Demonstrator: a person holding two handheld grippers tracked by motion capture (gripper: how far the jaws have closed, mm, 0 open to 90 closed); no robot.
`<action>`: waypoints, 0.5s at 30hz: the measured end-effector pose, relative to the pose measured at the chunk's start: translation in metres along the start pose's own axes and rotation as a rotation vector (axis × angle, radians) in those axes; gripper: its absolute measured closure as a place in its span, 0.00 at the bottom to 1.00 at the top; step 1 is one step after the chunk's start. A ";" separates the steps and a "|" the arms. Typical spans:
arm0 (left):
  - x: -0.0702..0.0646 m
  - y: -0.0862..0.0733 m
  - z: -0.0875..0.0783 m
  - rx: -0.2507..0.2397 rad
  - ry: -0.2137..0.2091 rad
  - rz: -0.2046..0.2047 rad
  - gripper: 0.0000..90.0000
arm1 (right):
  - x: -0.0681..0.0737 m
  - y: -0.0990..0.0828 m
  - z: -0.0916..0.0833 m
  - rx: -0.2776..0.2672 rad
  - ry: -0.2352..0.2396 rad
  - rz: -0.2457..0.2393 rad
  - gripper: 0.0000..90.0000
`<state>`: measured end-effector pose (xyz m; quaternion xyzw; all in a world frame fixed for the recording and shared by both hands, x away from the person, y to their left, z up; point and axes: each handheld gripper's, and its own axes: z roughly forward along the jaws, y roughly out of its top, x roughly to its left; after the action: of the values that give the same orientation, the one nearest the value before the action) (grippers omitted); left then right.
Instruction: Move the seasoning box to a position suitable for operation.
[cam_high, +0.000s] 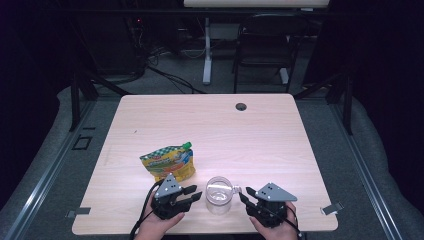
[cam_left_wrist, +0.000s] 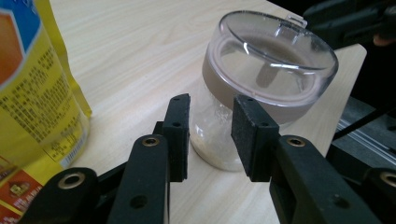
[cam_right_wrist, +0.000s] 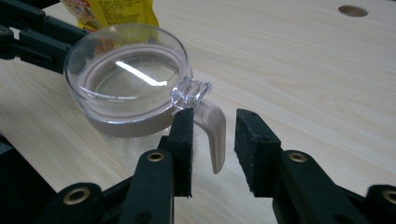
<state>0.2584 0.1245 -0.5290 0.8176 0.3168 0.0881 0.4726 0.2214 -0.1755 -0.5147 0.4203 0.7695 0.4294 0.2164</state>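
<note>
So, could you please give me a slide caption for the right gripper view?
Right tongs open around the beige latch handle of a clear-lidded jar on the table.

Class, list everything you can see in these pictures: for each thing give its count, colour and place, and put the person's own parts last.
Jar: one, clear with a clear lid and a beige collar and latch handle, near the front edge of the table, between the two grippers.
Pouch: one, yellow with a green cap, on the table behind and left of the jar.
Table: one, light wood, with a round cable hole near its far edge.
Chair: one, dark, beyond the table.
Left gripper: one, black, left of the jar, jaws apart and pointed at it, not touching.
Right gripper: one, black, right of the jar, jaws apart around the handle, not pressing.
Hands: two, at the bottom edge, each holding a gripper.
</note>
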 end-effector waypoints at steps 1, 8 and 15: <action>0.000 0.001 0.001 -0.002 -0.005 -0.010 0.77 | 0.000 0.001 -0.001 -0.005 -0.008 0.002 0.75; 0.005 0.023 -0.004 0.020 -0.035 0.005 0.80 | -0.004 0.029 0.001 -0.008 -0.027 0.050 0.81; 0.012 0.049 -0.001 0.058 -0.080 0.010 0.81 | -0.012 0.051 0.012 0.111 0.011 0.123 0.82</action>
<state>0.2885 0.1148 -0.4894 0.8355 0.2961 0.0483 0.4604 0.2596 -0.1652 -0.4787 0.4757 0.7661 0.4007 0.1621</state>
